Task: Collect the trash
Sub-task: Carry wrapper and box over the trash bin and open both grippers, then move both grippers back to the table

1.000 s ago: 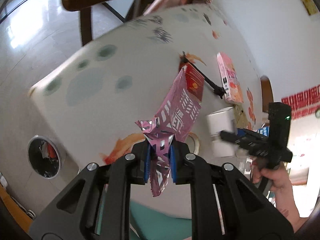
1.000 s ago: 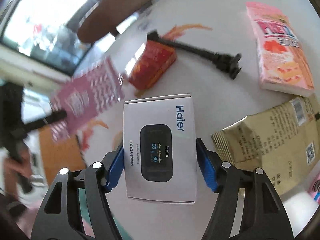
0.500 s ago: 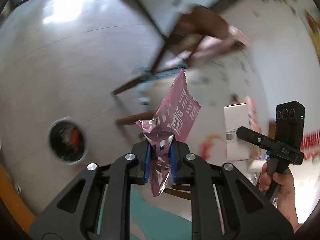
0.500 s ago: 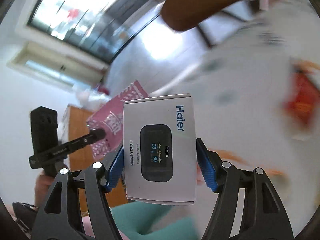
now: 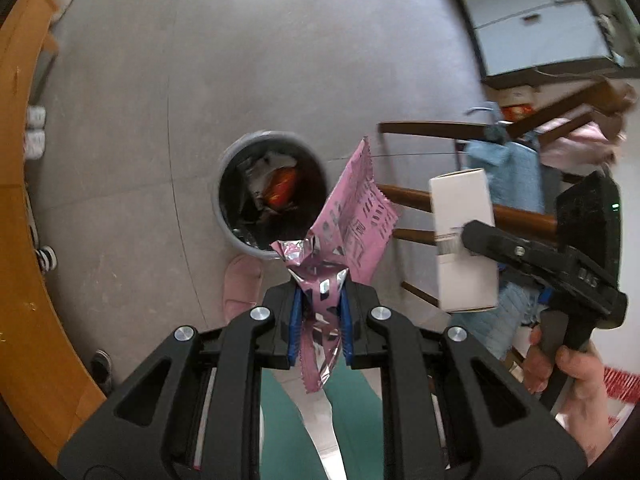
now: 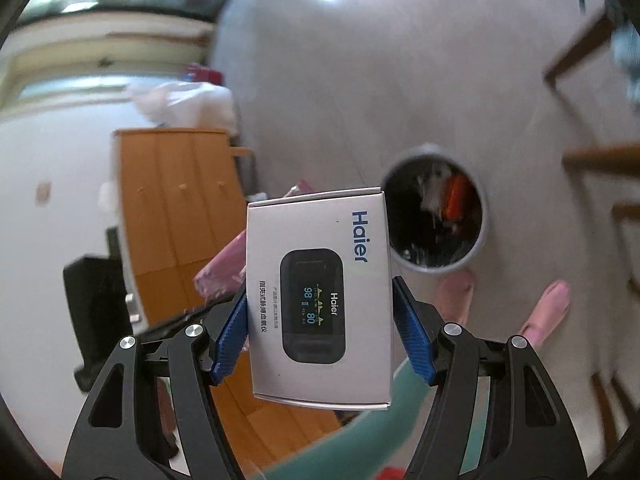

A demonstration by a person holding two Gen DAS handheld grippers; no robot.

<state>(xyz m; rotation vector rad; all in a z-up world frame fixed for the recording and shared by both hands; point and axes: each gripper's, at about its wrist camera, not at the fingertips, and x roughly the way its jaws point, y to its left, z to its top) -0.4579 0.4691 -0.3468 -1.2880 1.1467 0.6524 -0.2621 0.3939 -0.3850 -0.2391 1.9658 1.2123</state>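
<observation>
My left gripper (image 5: 320, 312) is shut on a crumpled pink foil wrapper (image 5: 352, 216), whose free end stands up beside the round grey trash bin (image 5: 224, 184) on the floor below. Several pieces of trash lie in the bin, one of them orange. My right gripper (image 6: 320, 312) is shut on a white Haier box (image 6: 320, 300), its blue pads pressing both long sides. In the left wrist view that box (image 5: 464, 240) hangs to the right of the wrapper. In the right wrist view the bin (image 6: 482, 236) lies just right of the box, and the wrapper (image 6: 224, 264) peeks out at its left.
Wooden chair legs and rungs (image 5: 436, 196) stand right of the bin, with blue cloth (image 5: 512, 168) draped over them. An orange wooden cabinet (image 6: 176, 208) lines the left side. Pink slippers (image 6: 548, 308) on the person's feet rest near the bin. Grey tiled floor (image 5: 160, 80) spreads beyond.
Both grippers swung away from the table and down toward the floor. The bin now sits close below them. The wrapper and the box stay gripped as before.
</observation>
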